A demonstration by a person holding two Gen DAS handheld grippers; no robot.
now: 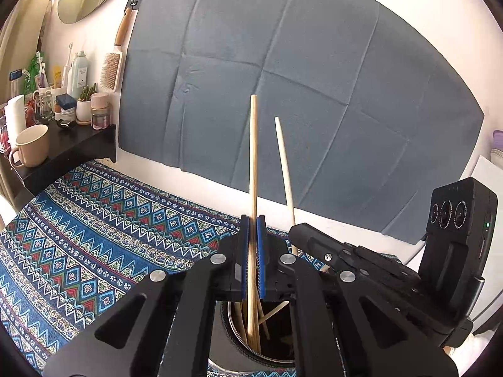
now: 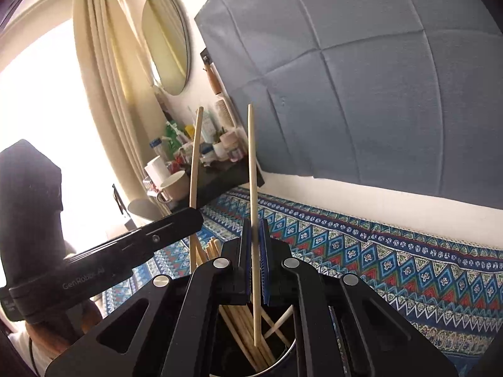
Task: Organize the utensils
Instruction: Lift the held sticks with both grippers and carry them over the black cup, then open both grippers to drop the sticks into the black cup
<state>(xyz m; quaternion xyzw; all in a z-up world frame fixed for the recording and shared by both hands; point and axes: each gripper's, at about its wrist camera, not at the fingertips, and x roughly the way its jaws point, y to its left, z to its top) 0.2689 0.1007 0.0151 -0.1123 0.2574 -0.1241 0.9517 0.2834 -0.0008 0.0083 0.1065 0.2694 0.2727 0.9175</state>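
Both grippers are clamped on 1 chopstick each: left gripper (image 1: 252, 245) holds its chopstick (image 1: 252, 163) at frame center, right gripper (image 2: 255, 251) its own chopstick (image 2: 251, 169). Both lower tips hang inside the round holder (image 2: 283, 361) at bottom center, which already contains several sticks. Judged late stage: these 2 are unreleased, and no loose utensils show on the patterned cloth (image 1: 78, 235).

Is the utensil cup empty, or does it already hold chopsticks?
Not empty: the cup already holds several loose chopsticks leaning against its inner wall.
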